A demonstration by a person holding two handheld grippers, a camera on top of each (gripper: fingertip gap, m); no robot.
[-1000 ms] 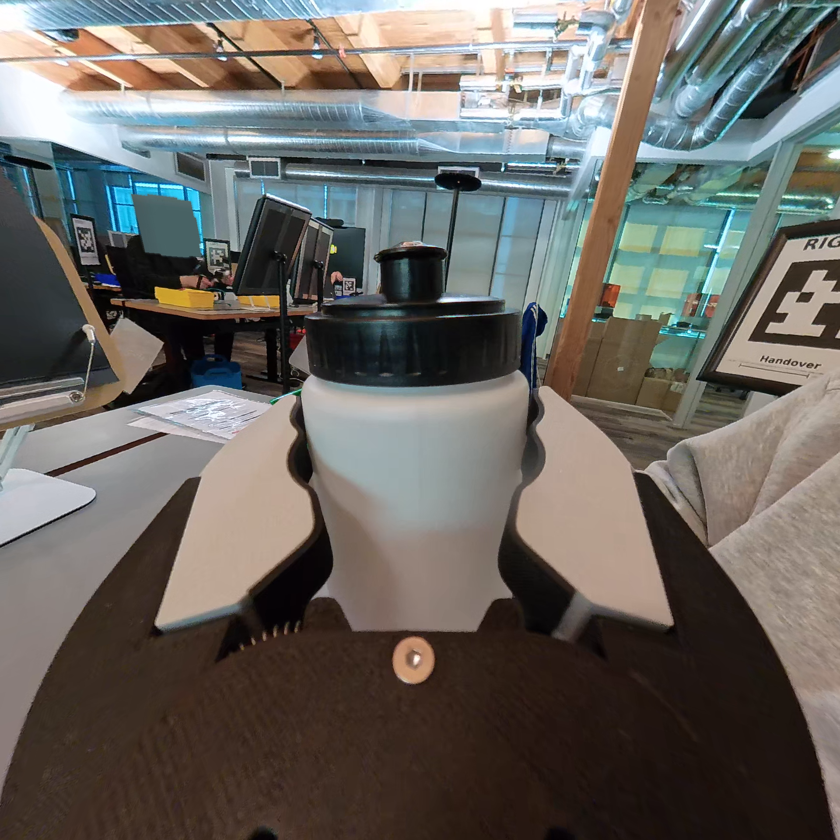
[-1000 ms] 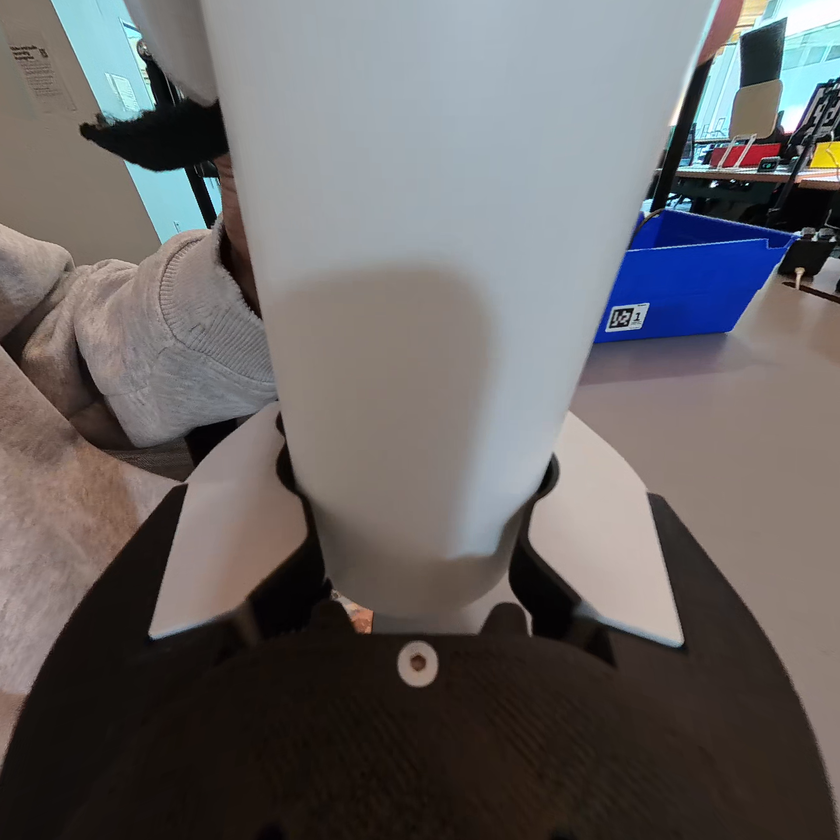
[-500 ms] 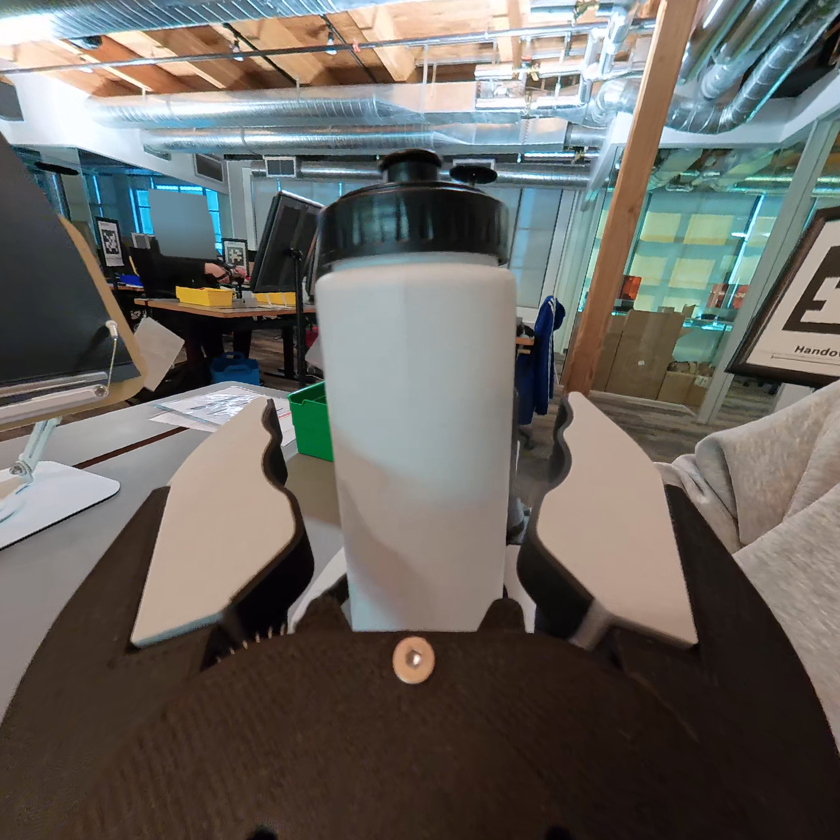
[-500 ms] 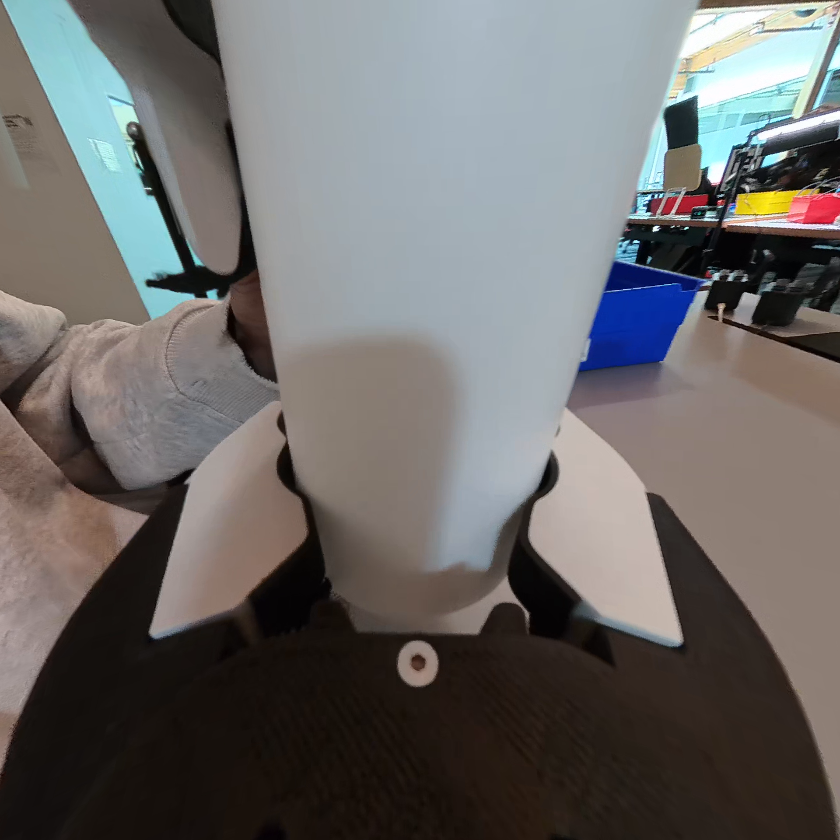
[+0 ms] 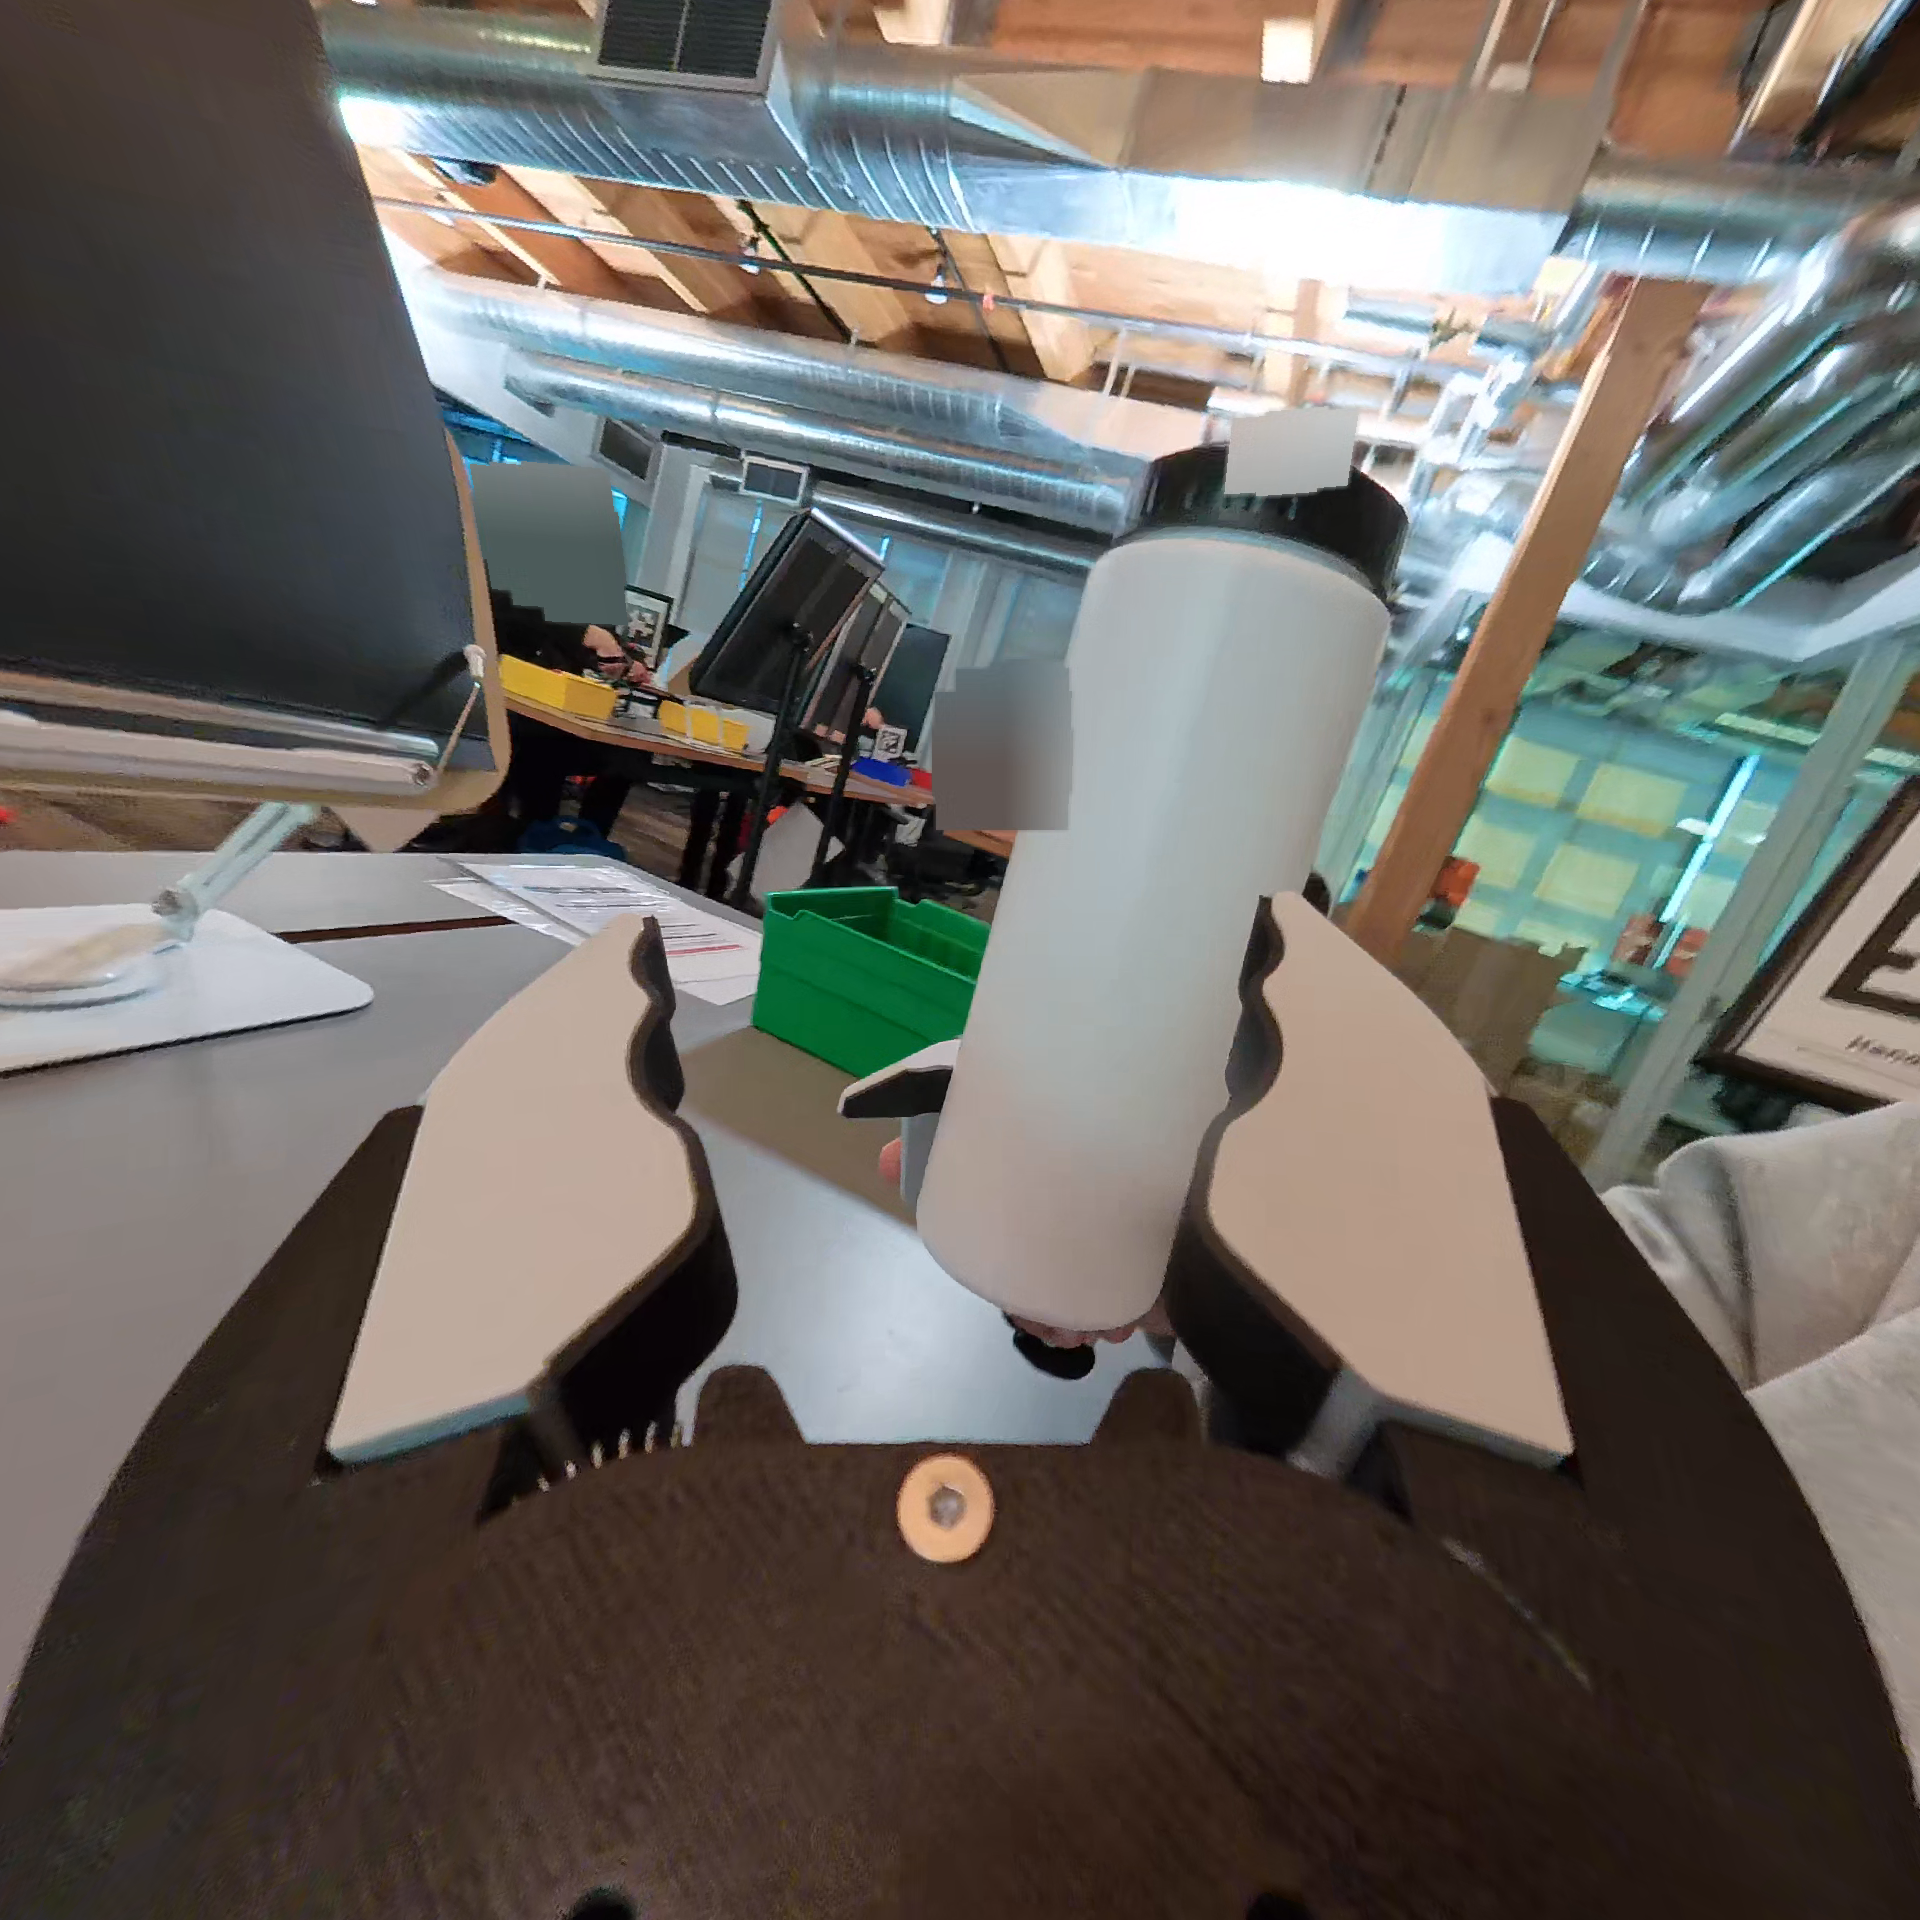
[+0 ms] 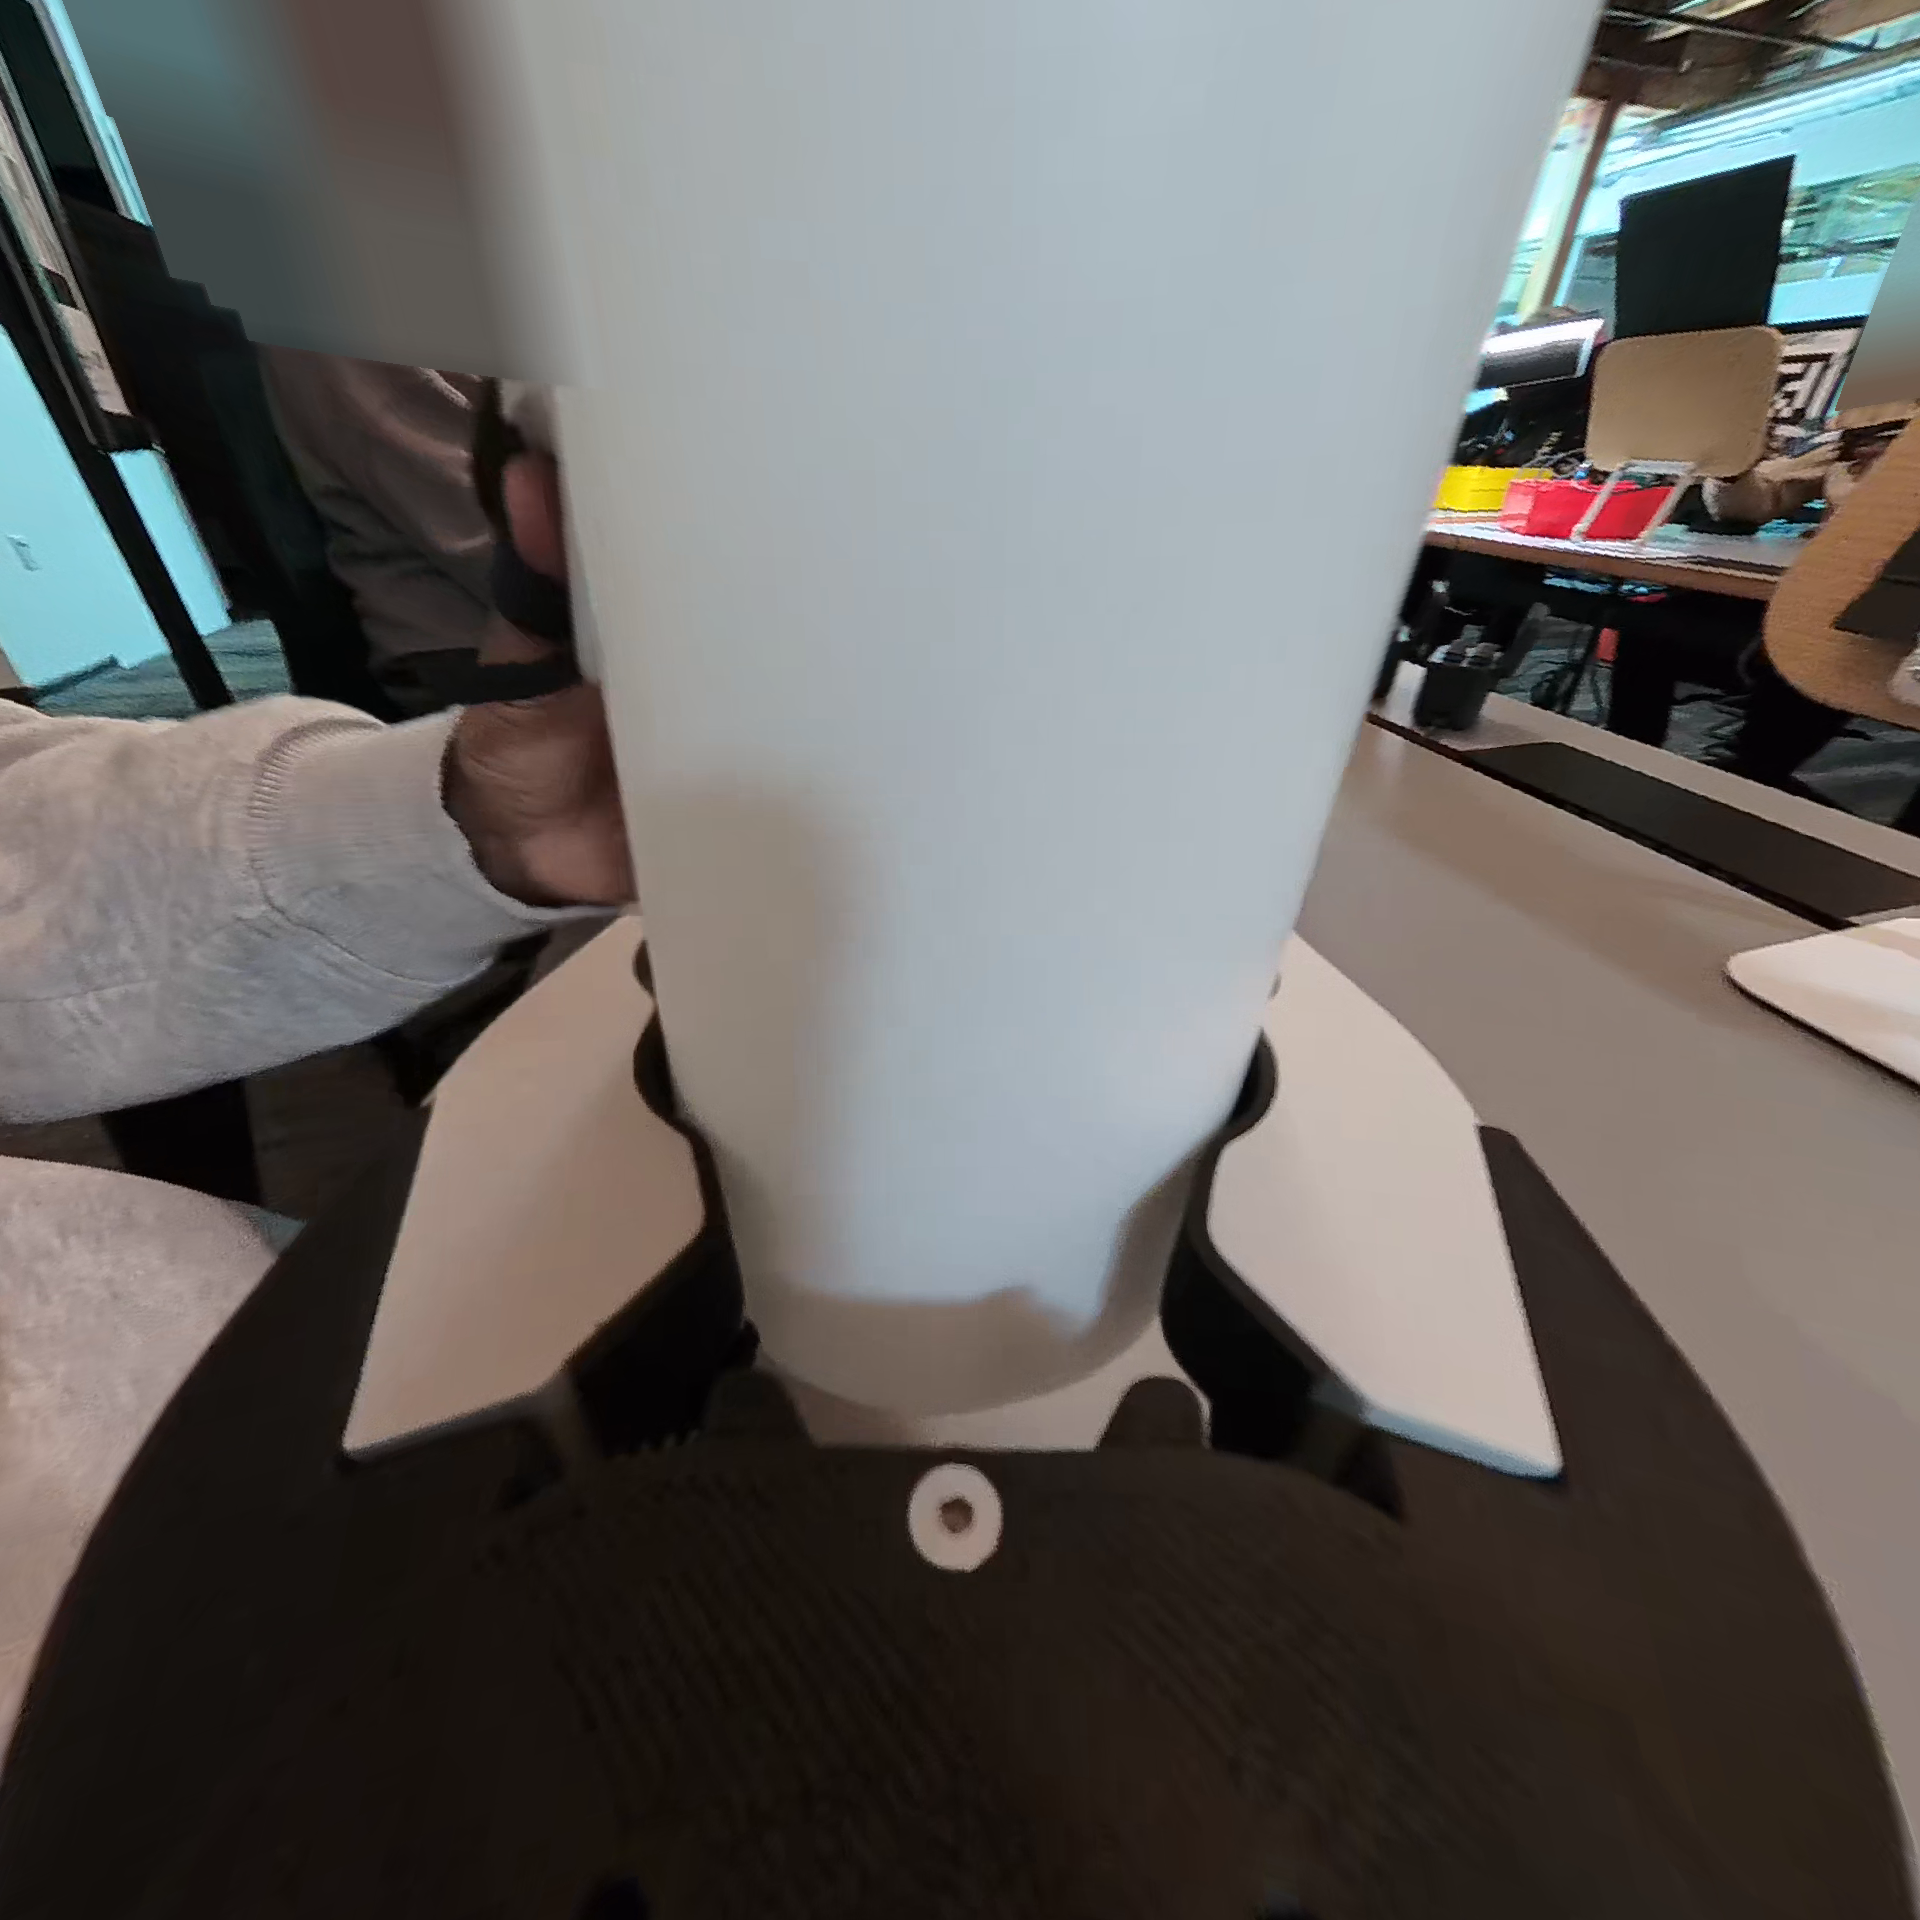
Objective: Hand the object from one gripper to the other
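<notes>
A white bottle [image 5: 1174, 831] with a black screw cap [image 5: 1288, 520] hangs tilted in the air, cap up and leaning right. My left gripper [image 5: 956, 914] is open, its jaws wide apart. The bottle stands just in front of it, close to its right finger [image 5: 1351, 1143], and I cannot tell whether they touch. My right gripper [image 6: 961, 961] is shut on the bottle's lower end [image 6: 966, 623]. One of its grey fingers [image 5: 899, 1086] shows beside the bottle's base in the left wrist view. The bottle fills most of the right wrist view and hides what lies behind it.
A green bin [image 5: 862, 977] stands on the grey table [image 5: 208, 1195] ahead, with a paper sheet [image 5: 613, 904] and a monitor on a white stand base [image 5: 156, 987] to the left. A grey sleeve [image 6: 208, 883] is at the left of the right wrist view. The grippers' ends are close to 9 cm from one another.
My left gripper has opened, let go of the bottle near its cap and drawn back. The bottle is now held only by my right gripper and has tilted to the right.
</notes>
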